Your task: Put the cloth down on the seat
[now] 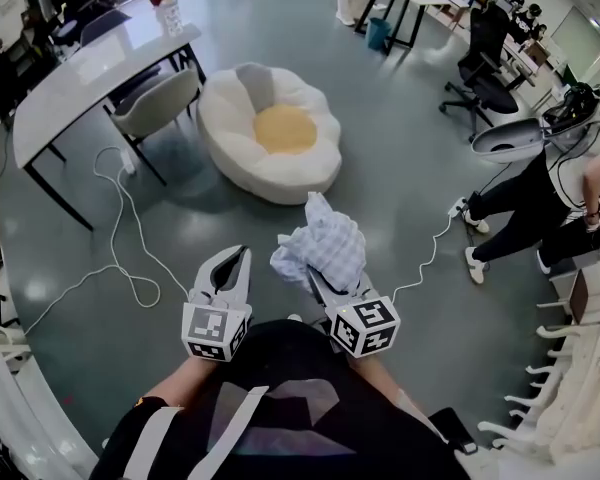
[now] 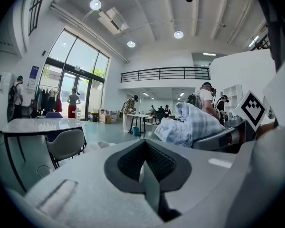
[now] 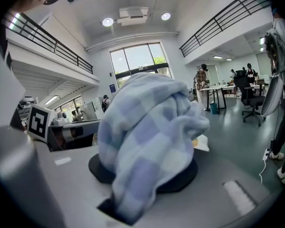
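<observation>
A blue-and-white checked cloth (image 1: 325,241) is bunched up in my right gripper (image 1: 322,276), which is shut on it and held over the grey floor. In the right gripper view the cloth (image 3: 147,127) fills the middle and hides the jaws. The seat (image 1: 270,133), a white flower-shaped cushion with a yellow centre, lies on the floor ahead and slightly left, well apart from the cloth. My left gripper (image 1: 236,260) is beside the right one, shut and holding nothing. Its own view shows the pads (image 2: 154,160) meeting, with the cloth (image 2: 190,125) to the right.
A grey chair (image 1: 155,103) and a white table (image 1: 90,63) stand left of the seat. A white cable (image 1: 120,238) loops over the floor at left. A person (image 1: 550,193) stands at right, near a black office chair (image 1: 485,68). A white rack (image 1: 570,398) fills the lower right.
</observation>
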{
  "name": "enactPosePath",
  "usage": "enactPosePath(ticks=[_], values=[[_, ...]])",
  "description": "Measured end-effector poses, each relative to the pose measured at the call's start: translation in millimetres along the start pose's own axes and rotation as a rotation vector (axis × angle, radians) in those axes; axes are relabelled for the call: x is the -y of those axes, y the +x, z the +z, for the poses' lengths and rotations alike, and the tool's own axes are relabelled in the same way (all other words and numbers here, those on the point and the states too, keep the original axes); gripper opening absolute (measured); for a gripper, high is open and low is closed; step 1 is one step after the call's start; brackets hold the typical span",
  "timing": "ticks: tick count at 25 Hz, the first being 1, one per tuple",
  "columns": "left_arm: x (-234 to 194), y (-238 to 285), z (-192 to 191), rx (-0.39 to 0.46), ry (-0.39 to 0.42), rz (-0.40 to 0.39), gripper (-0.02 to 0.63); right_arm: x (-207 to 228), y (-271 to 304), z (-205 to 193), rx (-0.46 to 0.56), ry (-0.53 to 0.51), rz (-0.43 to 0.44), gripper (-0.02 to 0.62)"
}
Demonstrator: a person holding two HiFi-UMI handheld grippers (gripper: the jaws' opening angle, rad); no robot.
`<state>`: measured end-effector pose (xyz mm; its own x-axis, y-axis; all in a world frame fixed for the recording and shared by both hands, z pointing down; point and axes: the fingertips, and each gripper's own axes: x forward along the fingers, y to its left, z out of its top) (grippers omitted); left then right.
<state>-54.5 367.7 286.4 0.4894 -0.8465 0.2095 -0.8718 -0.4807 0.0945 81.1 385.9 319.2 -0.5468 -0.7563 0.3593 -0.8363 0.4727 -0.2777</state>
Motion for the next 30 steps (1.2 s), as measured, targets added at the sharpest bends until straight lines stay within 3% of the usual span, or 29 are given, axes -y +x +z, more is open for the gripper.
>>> enactPosePath(ticks=[19, 30], values=[[12.0, 6.1, -12.8, -0.022, -0.007, 0.063, -0.002, 20.4, 4.8, -8.2, -0.042, -0.008, 0.052, 0.160], [0.6, 49.9, -9.8, -0.015, 0.001, 0.006, -0.002, 44.8, 28.8, -1.4, -0.034, -0.005, 0.007, 0.160]])
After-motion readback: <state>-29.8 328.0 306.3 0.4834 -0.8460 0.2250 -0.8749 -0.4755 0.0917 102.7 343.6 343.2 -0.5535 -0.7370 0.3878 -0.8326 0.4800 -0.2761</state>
